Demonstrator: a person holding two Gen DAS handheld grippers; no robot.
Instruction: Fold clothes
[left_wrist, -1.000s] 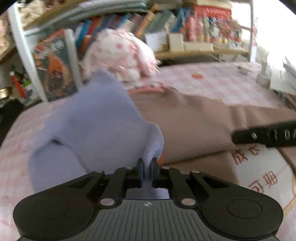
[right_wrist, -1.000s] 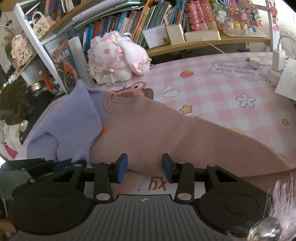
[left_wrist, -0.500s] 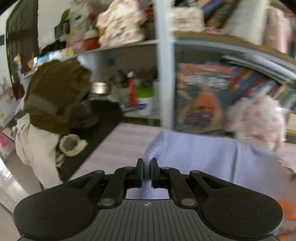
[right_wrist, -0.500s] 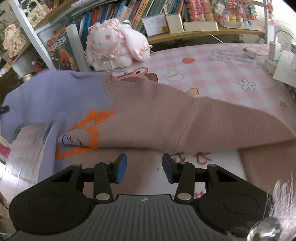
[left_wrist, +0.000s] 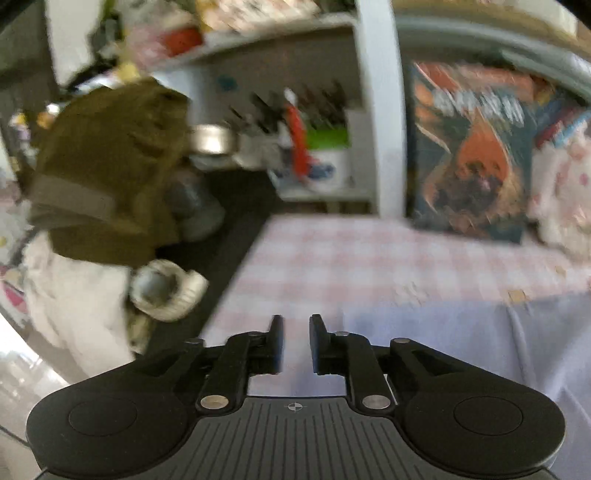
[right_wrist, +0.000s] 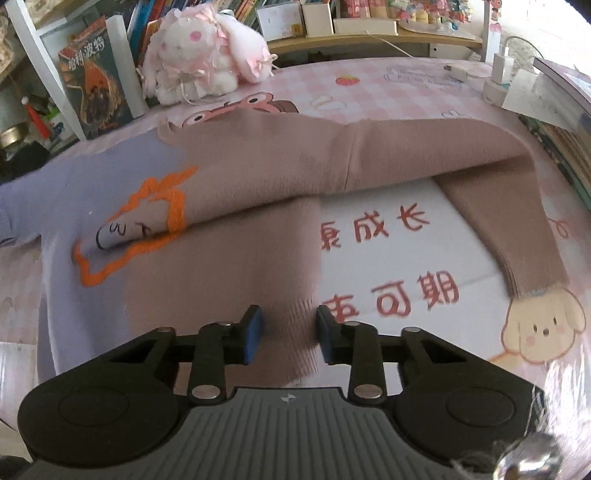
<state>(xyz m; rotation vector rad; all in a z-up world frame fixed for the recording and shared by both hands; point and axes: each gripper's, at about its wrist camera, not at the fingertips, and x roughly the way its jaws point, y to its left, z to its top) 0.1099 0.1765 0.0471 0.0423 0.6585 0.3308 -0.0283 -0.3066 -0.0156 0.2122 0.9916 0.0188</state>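
Left wrist view, blurred by motion. The left gripper (left_wrist: 295, 341) has its black fingers slightly apart, with nothing between them, above the edge of a pink-checked tablecloth (left_wrist: 369, 266). The lilac part of the sweater (left_wrist: 461, 332) lies flat just ahead and to the right of the fingers. Beyond the table edge hangs a dark olive, coarse-textured cloth (left_wrist: 107, 177) over a white cloth (left_wrist: 70, 302). A white shelf post (left_wrist: 384, 110) and a book (left_wrist: 469, 158) with an orange-and-teal cover stand at the back.

Right wrist view. The right gripper (right_wrist: 290, 334) has its blue-padded fingers wide apart, straddling the ribbed hem of the sweater (right_wrist: 258, 173) without clamping it. The sweater is a soft knit, mauve-brown with a lilac half at left and an orange outlined motif (right_wrist: 147, 221) across the join. It lies spread on the tablecloth (right_wrist: 388, 92); one sleeve (right_wrist: 509, 221) bends downward at right, ending in a ribbed cuff. A white sheet (right_wrist: 388, 258) with red characters lies partly under the sweater. A fluffy pink-and-white plush (right_wrist: 203, 62) sits behind, beside the upright book (right_wrist: 92, 85).
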